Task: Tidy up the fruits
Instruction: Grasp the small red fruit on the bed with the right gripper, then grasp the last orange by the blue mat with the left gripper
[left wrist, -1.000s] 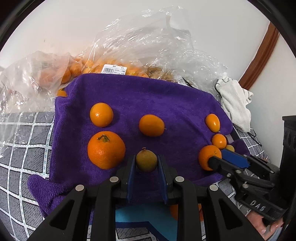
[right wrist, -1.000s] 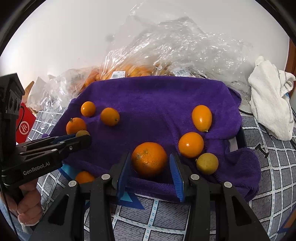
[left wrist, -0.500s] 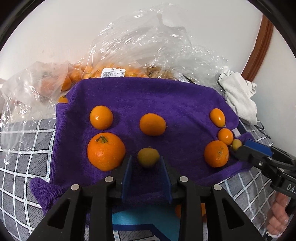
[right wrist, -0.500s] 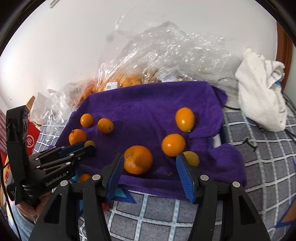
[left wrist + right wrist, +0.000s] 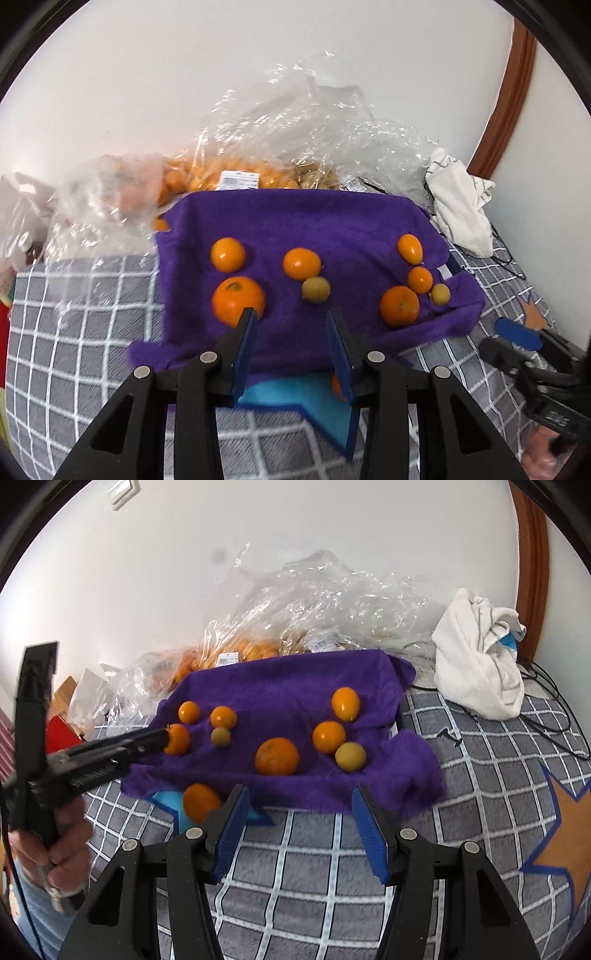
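Observation:
A purple towel (image 5: 332,218) holds two clusters of fruit. In the left wrist view the left cluster has a big orange (image 5: 238,301), two smaller oranges (image 5: 228,254) and a small yellow-green fruit (image 5: 316,290). My left gripper (image 5: 293,326) hovers just short of that fruit. Its jaws are opening and nothing is between them. In the right wrist view my right gripper (image 5: 300,801) stands open and empty over the towel's near edge, back from another big orange (image 5: 277,756). Beside this orange lie a yellow fruit (image 5: 350,756) and two more oranges (image 5: 328,736).
One orange (image 5: 201,802) lies off the towel on the grey checked blanket (image 5: 295,849). Clear plastic bags of fruit (image 5: 258,162) pile up behind the towel against the wall. A white cloth (image 5: 476,664) and cables sit at the right. A hand holds the left gripper (image 5: 166,736).
The left gripper let go of the yellow-green fruit and drew back and up. The right gripper widened off the big orange and also pulled back and up.

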Tool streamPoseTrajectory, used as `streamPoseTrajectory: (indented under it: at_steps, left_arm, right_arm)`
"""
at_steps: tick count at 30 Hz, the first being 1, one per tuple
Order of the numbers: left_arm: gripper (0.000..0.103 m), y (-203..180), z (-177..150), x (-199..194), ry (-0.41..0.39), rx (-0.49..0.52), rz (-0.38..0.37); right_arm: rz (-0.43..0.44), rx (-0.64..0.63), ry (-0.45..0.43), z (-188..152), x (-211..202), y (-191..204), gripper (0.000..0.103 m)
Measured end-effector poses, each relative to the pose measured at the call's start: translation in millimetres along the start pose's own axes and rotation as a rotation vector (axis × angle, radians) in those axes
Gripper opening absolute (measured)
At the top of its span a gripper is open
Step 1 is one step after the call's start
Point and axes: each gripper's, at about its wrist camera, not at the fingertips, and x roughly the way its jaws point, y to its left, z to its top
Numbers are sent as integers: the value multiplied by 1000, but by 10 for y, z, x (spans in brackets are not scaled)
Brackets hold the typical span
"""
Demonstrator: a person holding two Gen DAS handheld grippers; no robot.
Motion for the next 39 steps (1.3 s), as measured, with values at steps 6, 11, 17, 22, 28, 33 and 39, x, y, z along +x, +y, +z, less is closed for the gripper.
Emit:
streamPoseTrajectory:
  at_steps: [6, 11, 17, 22, 28, 33, 39]
  left_arm:
    - [36, 321, -288, -236, 7, -86, 7]
    - [36, 475, -518, -317, 39, -106, -23]
    - [36, 558, -683, -360, 57, -100, -43]
    - [36, 566, -706, -347, 62, -94, -53]
    - [36, 459, -686, -281, 72, -75, -66]
    - [36, 249, -646, -171, 91, -50, -102]
    - [36, -98, -576, 0, 100, -18, -145]
  right_arm:
    - [31, -39, 39, -178, 149, 211, 52]
    - [73, -90, 91, -287, 322, 436, 47]
    - [110, -104, 143, -332, 531, 602, 41]
    - [83, -114, 172, -337, 691, 663, 27]
    - [81, -146, 146, -364, 535, 634, 24]
    - [12, -159, 113, -410, 284, 434, 24]
    - [-23, -74, 104, -515, 102, 31, 24]
